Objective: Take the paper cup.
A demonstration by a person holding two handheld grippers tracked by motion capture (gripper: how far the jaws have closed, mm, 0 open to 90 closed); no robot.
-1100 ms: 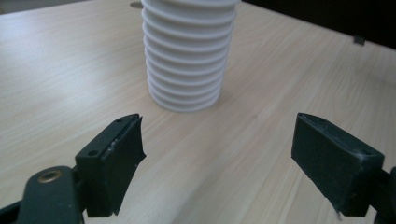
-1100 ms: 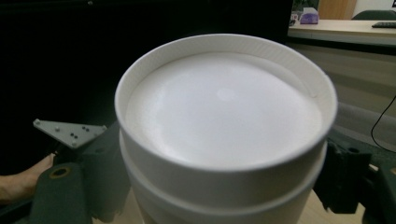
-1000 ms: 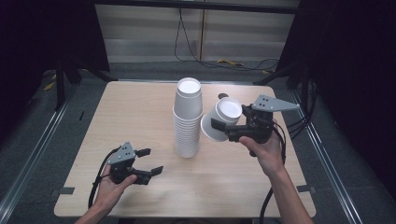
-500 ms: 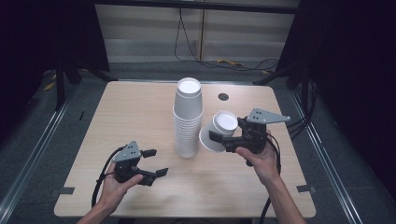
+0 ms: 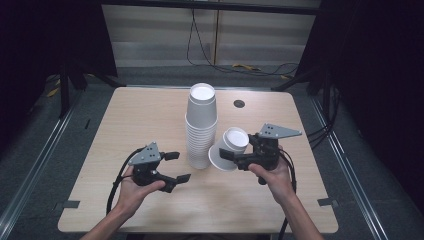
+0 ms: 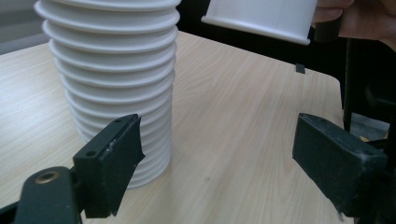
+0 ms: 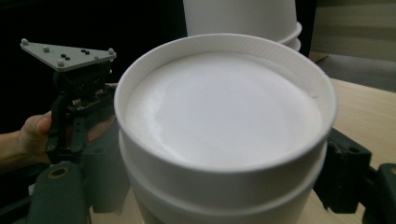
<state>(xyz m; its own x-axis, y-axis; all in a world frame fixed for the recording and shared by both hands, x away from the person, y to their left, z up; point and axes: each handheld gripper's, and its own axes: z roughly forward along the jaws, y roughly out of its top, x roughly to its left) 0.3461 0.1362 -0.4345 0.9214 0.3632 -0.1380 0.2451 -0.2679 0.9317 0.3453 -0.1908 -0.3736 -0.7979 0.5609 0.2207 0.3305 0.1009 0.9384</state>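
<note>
Partly done: right hand-held gripper (image 5: 234,159) is clamped on a tilted pair of nested cups (image 5: 228,149) held off the desk (image 5: 125,125) beside the tall stack (image 5: 201,127), not yet set down; left hand-held gripper (image 5: 178,166) stands apart, empty.

A: Where does the cup stack (image 5: 201,125) stand?
B: Mid-table (image 5: 130,125), upside down, behind the line between both grippers.

A: Left gripper (image 5: 176,166)?
B: Near side, left of the stack's foot, close but apart.

A: Right gripper (image 5: 229,155)?
B: Right of the stack; tilted nested cups (image 5: 227,148) between its jaws, just beside the stack, rim above the tabletop.
</note>
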